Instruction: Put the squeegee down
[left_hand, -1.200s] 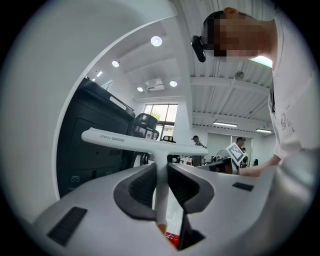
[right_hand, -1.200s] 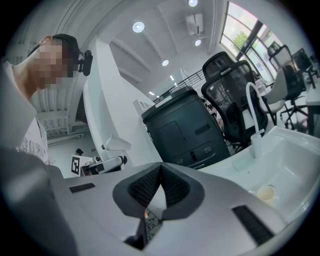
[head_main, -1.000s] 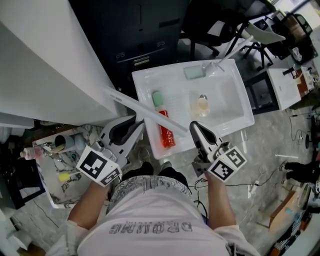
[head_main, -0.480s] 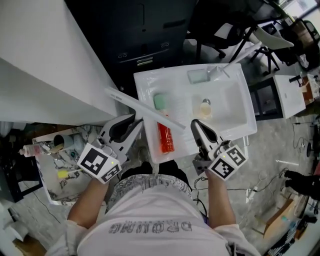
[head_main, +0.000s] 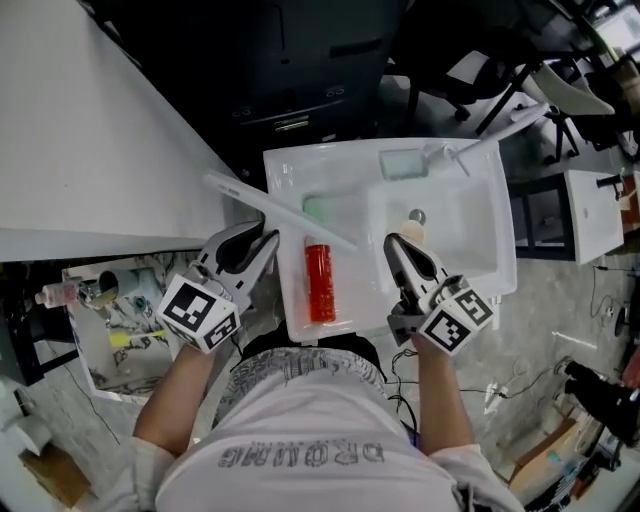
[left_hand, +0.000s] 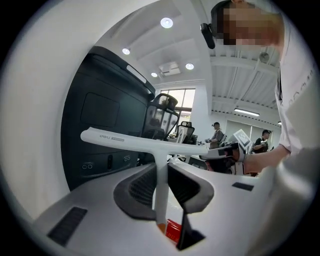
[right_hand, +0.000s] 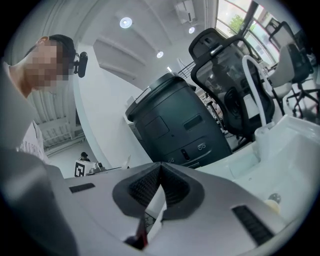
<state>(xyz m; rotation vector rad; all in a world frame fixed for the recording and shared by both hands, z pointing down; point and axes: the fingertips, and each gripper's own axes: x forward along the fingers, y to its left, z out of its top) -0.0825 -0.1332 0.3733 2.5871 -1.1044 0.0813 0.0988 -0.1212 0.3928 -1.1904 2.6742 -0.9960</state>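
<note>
The white squeegee (head_main: 283, 213) is a T-shaped tool. Its long blade runs slantwise over the left rim of the white sink (head_main: 500, 250). My left gripper (head_main: 266, 243) is shut on the squeegee's handle (left_hand: 161, 190), and the blade (left_hand: 145, 142) stands crosswise just past the fingertips. Over the sink's front part, my right gripper (head_main: 393, 245) is shut with nothing in it. In the right gripper view the right gripper (right_hand: 160, 186) shows its jaws pressed together.
A red bottle (head_main: 319, 280) with a green cap lies in the sink's left part. A green pad (head_main: 404, 164) and a white faucet (head_main: 450, 152) sit at the sink's far rim. A white panel (head_main: 80, 150), a black cabinet (head_main: 300, 60) and a cluttered box (head_main: 100, 310) surround it.
The view has shifted, so the sink now lies more squarely ahead and lower in the picture. The left gripper still holds the squeegee over the sink's left rim. The right gripper stays shut.
</note>
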